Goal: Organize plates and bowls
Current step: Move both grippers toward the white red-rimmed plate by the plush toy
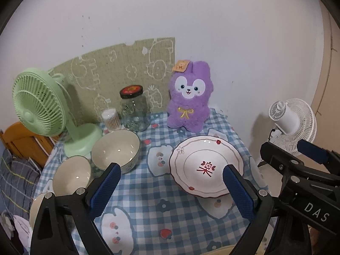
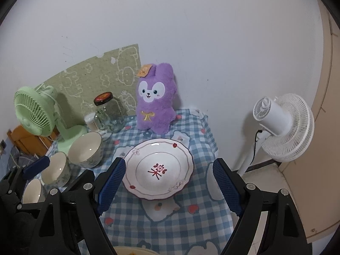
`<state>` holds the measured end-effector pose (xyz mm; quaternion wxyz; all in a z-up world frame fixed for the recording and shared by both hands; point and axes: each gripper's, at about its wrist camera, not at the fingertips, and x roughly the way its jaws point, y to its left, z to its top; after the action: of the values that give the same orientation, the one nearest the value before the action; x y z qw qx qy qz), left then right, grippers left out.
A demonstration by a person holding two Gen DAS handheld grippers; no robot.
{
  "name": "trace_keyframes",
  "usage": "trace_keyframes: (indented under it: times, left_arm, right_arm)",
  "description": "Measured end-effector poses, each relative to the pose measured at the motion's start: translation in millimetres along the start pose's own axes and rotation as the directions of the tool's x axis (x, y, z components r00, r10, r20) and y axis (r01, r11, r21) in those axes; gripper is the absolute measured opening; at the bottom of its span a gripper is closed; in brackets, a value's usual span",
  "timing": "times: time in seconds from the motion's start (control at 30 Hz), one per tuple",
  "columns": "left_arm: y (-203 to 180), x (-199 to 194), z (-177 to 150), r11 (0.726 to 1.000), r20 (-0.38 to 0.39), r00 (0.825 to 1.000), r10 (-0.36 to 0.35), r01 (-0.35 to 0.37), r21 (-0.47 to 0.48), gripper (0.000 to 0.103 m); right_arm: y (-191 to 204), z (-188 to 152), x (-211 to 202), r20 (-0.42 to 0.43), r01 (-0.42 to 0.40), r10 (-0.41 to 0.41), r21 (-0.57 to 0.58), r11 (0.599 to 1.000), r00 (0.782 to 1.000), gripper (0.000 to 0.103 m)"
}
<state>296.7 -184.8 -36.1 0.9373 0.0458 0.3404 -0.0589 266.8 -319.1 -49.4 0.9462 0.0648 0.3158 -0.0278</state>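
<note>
A white plate (image 1: 207,165) with a red flower motif sits on the checked tablecloth; it also shows in the right wrist view (image 2: 158,170). Three cream bowls stand in a row at the left: a large bowl (image 1: 115,150) (image 2: 86,149), a medium bowl (image 1: 71,175) (image 2: 55,169) and a small bowl (image 1: 36,208) (image 2: 31,191). My left gripper (image 1: 172,193) is open and empty above the cloth, between bowls and plate. My right gripper (image 2: 170,189) is open and empty, hovering near the plate's front edge. Another dish rim (image 2: 136,251) peeks in at the bottom.
A green fan (image 1: 40,108), a glass jar (image 1: 134,110), a cotton swab tub (image 1: 110,119) and a purple plush (image 1: 190,97) line the back by the wall. A white floor fan (image 2: 284,127) stands right of the table (image 2: 204,201). Wooden furniture (image 1: 21,142) is at left.
</note>
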Motion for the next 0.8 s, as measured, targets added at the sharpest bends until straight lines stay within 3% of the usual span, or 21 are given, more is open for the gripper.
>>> trace_keyframes:
  times: [0.3,0.73,0.8]
  left_arm:
    - [-3,47,9,1.000,-0.017,1.000,0.013,-0.013,0.004,0.097]
    - [-14,111,9,1.000,-0.098,0.995,0.022,-0.021,0.013,0.096]
    - [-14,119,7,1.000,-0.107,0.994,0.004,-0.004,0.005,0.092]
  right_arm:
    - [-3,9,43,-0.003,0.026,-0.026,-0.021,0.999,1.000,0.086]
    - [-18,9,114,-0.111,0.063,-0.061,0.013,0.998,0.992,0.086]
    - [-22,8,124,-0.127,0.064,-0.061,0.020,0.998,0.990,0.086]
